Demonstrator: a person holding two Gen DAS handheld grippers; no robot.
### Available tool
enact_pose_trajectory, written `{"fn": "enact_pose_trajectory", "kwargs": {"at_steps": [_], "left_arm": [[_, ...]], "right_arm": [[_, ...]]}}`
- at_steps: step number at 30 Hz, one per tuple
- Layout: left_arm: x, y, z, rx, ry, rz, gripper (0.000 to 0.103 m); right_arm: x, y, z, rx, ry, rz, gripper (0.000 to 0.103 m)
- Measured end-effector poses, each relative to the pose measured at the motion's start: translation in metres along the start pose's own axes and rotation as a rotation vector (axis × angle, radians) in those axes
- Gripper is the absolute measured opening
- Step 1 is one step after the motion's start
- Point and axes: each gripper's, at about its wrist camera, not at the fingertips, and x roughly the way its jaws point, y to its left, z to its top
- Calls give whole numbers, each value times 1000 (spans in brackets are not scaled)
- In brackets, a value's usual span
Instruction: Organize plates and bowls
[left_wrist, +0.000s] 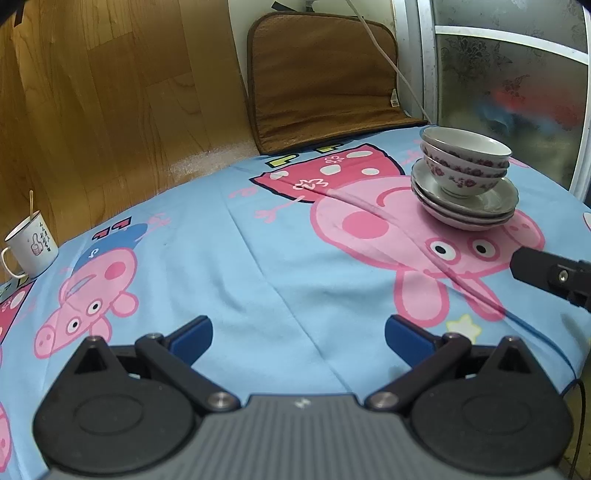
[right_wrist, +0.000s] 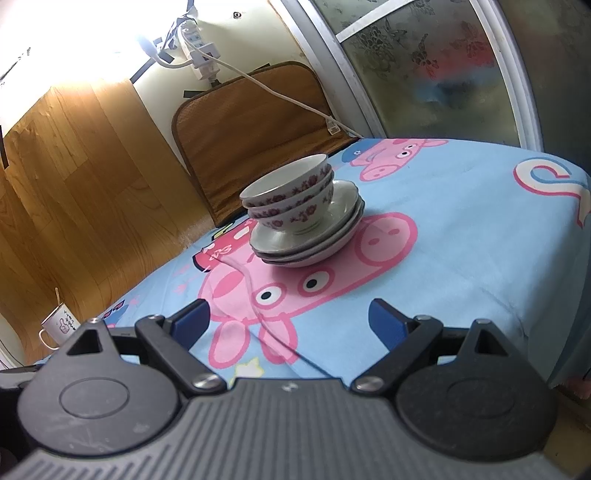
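Three white bowls (right_wrist: 291, 195) with purple floral bands sit nested upright on a stack of three pale, shallow plates (right_wrist: 314, 240). The whole pile rests on the blue cartoon-pig tablecloth (right_wrist: 461, 236).

home | cartoon-pig tablecloth (left_wrist: 229, 258) | wood-look wall (left_wrist: 92, 92) | mug (left_wrist: 31, 243) | frosted-glass door (right_wrist: 424, 62)

Blue cartoon-pig cloth (left_wrist: 258, 258) covers table; plate stack (left_wrist: 467, 201), mug (left_wrist: 31, 243) on it.
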Motion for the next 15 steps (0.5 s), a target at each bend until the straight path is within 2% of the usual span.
{"fn": "enact_pose_trajectory", "kwargs": {"at_steps": [15], "left_arm": [[-1,-3,-1,20,5,4,103]], "right_arm": [[0,0,0,1,0,0,95]]}}
